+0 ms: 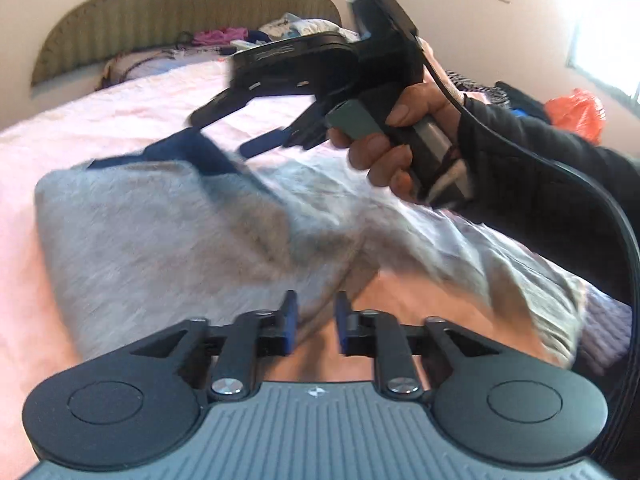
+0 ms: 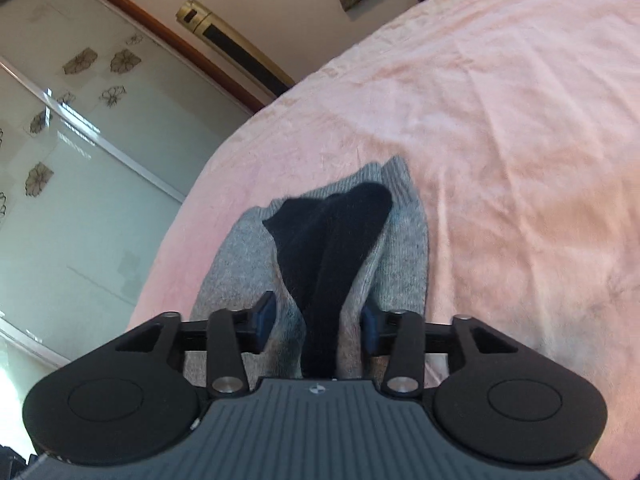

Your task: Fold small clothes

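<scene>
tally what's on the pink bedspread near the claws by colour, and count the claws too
grey fuzzy knit garment: 1
dark navy fabric piece lying on the grey one: 1
black two-finger claws, left claw and right claw: 2
total: 4

Grey garment (image 1: pixel 168 232) motion-blurred, clothes pile (image 1: pixel 256 36) by headboard too blurred to identify

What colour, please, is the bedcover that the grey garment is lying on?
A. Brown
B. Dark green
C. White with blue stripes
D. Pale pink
D: in both wrist views the grey garment with its dark navy part lies on a pale pink, fleecy bedcover that spreads out on every side of it.
</scene>
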{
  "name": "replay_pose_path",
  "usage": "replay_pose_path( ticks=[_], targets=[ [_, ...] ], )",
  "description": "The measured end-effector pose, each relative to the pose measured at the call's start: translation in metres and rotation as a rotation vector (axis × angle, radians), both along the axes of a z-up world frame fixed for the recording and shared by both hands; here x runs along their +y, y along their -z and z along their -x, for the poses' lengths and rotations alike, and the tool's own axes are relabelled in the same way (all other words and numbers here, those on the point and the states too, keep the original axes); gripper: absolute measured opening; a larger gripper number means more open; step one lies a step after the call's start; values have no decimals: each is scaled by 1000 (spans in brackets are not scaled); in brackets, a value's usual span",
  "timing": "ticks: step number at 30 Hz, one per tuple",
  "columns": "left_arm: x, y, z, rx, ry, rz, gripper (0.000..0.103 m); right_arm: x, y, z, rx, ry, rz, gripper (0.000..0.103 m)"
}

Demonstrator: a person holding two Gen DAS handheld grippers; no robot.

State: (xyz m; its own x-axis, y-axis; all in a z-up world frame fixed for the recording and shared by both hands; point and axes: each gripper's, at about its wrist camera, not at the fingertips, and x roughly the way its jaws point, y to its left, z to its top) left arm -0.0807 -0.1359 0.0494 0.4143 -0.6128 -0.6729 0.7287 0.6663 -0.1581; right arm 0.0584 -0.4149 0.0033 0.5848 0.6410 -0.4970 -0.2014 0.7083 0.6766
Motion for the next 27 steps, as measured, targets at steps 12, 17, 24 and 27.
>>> replay_pose_path(
  ticks=[12,17,24,27],
  targets=[
    [149,43,-147,471,-632,573,99,-11,29,-57,132,40,-86,79],
    [115,54,-180,523,-565,611,98,-3,34,-70,134,26,-132,79],
    [97,46,-183,474,-567,452,30,10,27,-64,125,23,-22,26],
    [109,29,-175,423,-551,450,28,19,13,-59,81,12,-52,25]
  ],
)
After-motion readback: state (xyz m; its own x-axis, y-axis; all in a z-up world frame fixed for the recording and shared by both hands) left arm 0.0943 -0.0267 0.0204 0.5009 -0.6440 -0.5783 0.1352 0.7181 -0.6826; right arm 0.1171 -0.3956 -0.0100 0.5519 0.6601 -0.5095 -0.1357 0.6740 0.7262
